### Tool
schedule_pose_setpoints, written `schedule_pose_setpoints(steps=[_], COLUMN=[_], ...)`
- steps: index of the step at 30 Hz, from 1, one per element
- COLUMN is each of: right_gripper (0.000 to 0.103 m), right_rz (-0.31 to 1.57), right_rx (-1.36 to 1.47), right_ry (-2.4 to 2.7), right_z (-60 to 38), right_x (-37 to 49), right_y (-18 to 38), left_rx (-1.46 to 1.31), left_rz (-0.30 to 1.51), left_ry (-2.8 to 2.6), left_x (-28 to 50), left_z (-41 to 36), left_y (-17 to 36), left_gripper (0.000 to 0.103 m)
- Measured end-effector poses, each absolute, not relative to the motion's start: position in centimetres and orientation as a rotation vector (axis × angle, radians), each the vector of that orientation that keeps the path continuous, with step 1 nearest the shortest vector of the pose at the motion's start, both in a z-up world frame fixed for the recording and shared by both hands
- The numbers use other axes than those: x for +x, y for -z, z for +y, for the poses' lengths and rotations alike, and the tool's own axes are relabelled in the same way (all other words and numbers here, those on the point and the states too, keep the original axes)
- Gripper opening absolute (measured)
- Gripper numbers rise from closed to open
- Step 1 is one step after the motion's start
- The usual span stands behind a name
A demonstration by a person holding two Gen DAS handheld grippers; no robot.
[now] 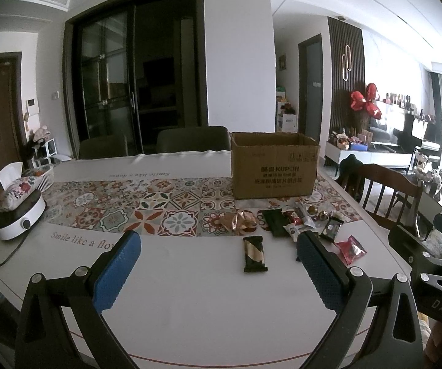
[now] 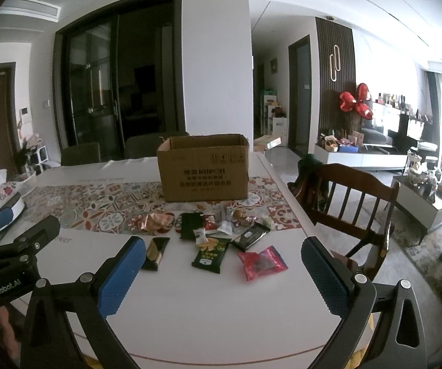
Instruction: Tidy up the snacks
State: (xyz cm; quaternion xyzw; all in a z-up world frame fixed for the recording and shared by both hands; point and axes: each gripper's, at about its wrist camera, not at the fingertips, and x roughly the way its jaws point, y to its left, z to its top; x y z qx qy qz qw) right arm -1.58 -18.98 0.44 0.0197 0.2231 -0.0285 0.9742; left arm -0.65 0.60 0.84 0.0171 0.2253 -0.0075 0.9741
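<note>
Several wrapped snacks lie on the white table in front of an open cardboard box (image 1: 274, 166) (image 2: 204, 169). A black and gold snack bar (image 1: 254, 253) (image 2: 155, 252) lies nearest the left. A green packet (image 2: 211, 253), a pink packet (image 2: 262, 262) (image 1: 350, 249), a dark bar (image 2: 251, 236) and a crumpled gold wrapper (image 1: 240, 220) (image 2: 158, 222) lie around it. My left gripper (image 1: 217, 246) is open and empty above the table, short of the snacks. My right gripper (image 2: 224, 252) is open and empty, also short of them.
A patterned runner (image 1: 147, 209) crosses the table under the box. A white appliance with a tissue pouch (image 1: 18, 212) stands at the left edge. A wooden chair (image 2: 346, 203) stands at the table's right side, two dark chairs behind.
</note>
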Motion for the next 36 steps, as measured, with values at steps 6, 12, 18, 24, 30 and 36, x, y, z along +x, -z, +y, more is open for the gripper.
schedule_pose_setpoints(steps=[6,12,18,24,30,36], right_gripper=[0.102,0.102,0.102,0.102,0.102,0.102], right_rz=[0.447,0.445,0.444,0.442,0.442,0.441], right_rx=[0.039,0.038,0.038,0.038,0.038,0.038], right_ry=[0.057,0.057,0.056,0.056,0.056,0.056], right_z=[-18.96,-18.93,-18.93,-18.90,-18.91,-18.94], right_x=[-1.51,-1.44,-1.42,-1.44,-1.45,-1.42], right_y=[-0.40,-0.43,-0.44,-0.44,-0.45,-0.41], left_rx=[0.035,0.035,0.035,0.034,0.036,0.035], left_rz=[0.454,0.454,0.454,0.454,0.453,0.453], left_ry=[0.015,0.015,0.015,0.015,0.016,0.015], left_x=[-0.66,-0.66,-0.67,-0.69,-0.70,-0.73], left_z=[0.63,0.64,0.65,0.66,0.65,0.67], left_y=[-0.84,-0.83,-0.82,-0.82,-0.78,-0.79], left_gripper=[0.103,0.103,0.103,0.103,0.103,0.103])
